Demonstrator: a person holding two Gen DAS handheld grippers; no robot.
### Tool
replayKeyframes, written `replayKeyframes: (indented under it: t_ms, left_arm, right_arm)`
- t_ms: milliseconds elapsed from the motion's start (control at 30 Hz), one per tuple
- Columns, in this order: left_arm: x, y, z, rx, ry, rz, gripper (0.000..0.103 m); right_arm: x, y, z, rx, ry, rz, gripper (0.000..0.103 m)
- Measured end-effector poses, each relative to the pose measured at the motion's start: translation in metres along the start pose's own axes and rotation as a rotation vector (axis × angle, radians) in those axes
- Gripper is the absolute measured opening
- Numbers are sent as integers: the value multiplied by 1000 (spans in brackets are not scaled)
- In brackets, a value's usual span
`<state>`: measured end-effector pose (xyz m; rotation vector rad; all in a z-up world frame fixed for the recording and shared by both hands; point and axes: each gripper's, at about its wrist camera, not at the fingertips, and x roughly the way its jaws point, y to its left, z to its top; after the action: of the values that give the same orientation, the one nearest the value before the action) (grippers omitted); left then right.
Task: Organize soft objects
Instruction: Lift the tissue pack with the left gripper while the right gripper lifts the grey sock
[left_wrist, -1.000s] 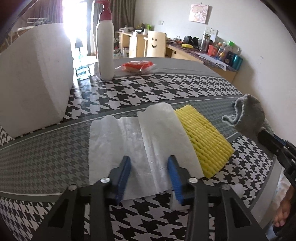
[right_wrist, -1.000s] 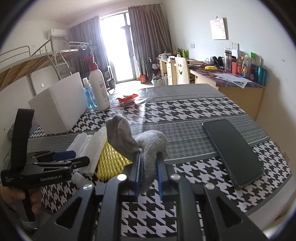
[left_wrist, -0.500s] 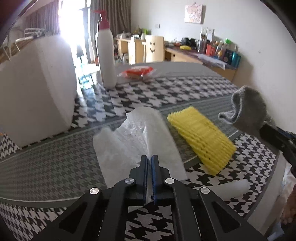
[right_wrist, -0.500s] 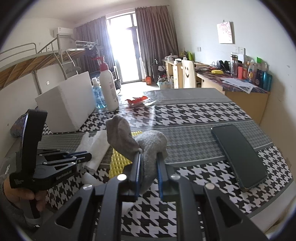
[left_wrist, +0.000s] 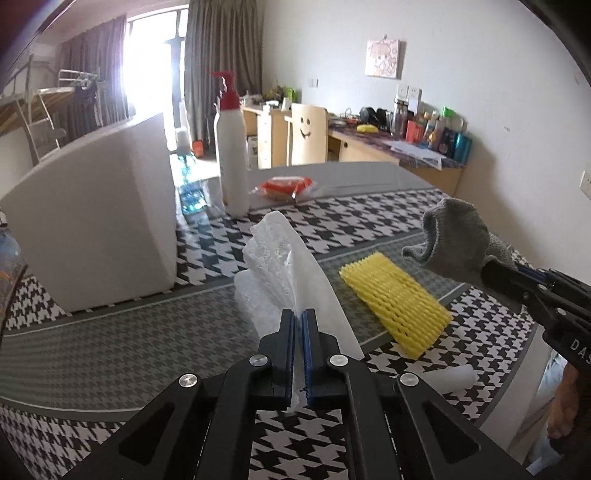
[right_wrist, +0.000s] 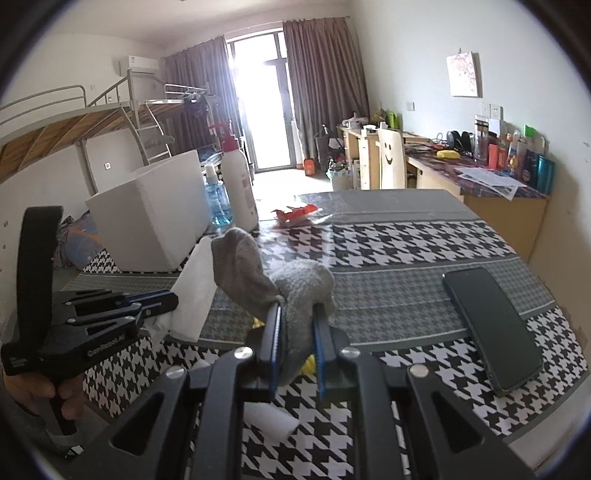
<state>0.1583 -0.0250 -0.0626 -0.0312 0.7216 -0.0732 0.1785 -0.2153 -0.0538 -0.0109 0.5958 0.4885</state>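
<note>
My left gripper is shut on the near edge of a white tissue sheet, which rises crumpled off the houndstooth table. In the right wrist view the same gripper shows at the left, the tissue hanging from it. My right gripper is shut on a grey sock, held above the table; the sock also appears at the right of the left wrist view. A yellow foam net sleeve lies flat between the tissue and the sock.
A white foam box stands at the left, with a white pump bottle and a blue bottle beside it. A red packet lies further back. A dark phone lies right. A small white foam piece sits near the front edge.
The left gripper went from open over the flat tissue to shut on it, then lifted it so the sheet bunches upward. The right gripper kept its hold on the sock.
</note>
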Motion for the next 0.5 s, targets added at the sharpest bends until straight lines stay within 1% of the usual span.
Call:
replayKeyframes:
  t_ms: [500]
  left_arm:
    - [-29, 17, 11, -2, -85, 32, 5]
  right_arm:
    - [1, 20, 19, -21, -49, 36, 19]
